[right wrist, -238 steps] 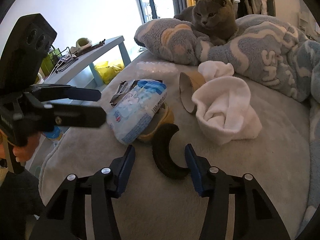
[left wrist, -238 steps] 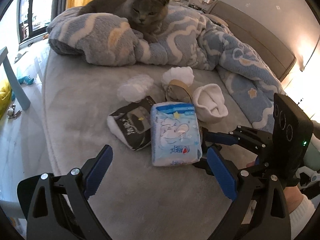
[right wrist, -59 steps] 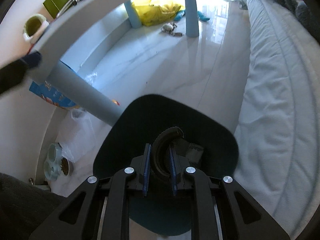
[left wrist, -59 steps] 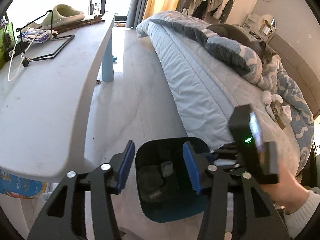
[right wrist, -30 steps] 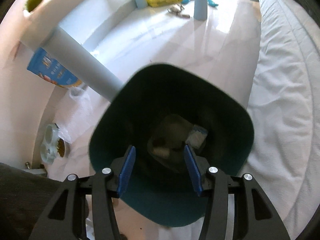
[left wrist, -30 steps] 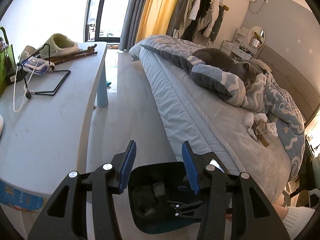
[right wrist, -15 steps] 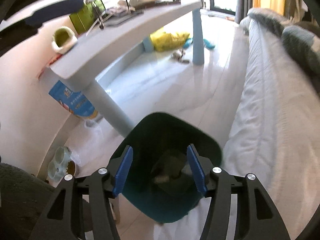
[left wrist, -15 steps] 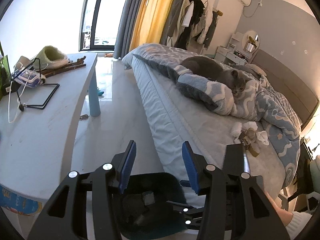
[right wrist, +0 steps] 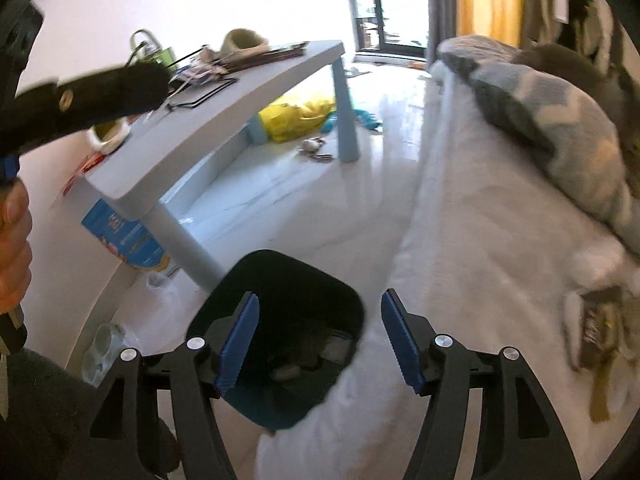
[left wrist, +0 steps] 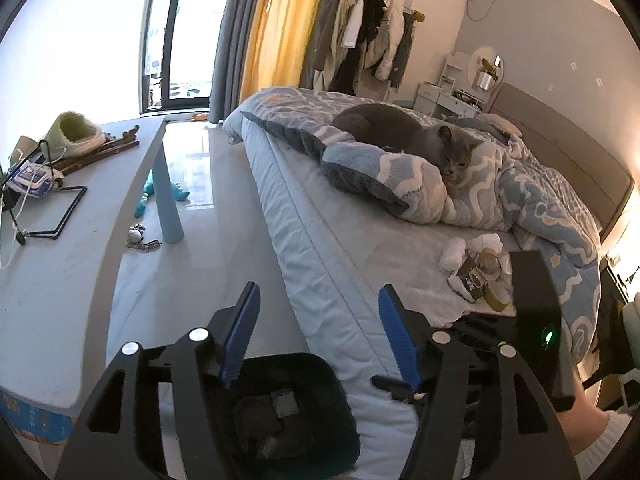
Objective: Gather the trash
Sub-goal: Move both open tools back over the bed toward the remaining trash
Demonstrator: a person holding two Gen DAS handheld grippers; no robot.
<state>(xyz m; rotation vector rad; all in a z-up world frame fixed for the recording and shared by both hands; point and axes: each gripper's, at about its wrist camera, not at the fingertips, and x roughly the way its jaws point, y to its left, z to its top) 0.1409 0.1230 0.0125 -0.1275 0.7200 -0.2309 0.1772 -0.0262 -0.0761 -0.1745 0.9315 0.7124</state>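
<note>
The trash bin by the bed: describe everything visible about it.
The trash bin is a dark teal, rounded-square tub, apparently plastic, with a dark interior and no lid. It stands upright on the pale floor, close against the side of the bed and next to the leg of the grey table. Inside lie several dark pieces of trash, too dim to identify. Neither gripper touches it.

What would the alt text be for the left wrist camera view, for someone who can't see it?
The open left gripper hangs over a dark trash bin on the floor beside a bed. A small pile of trash lies on the bed, and a grey cat rests on a blue blanket behind it. A pale table stands at left.
</note>
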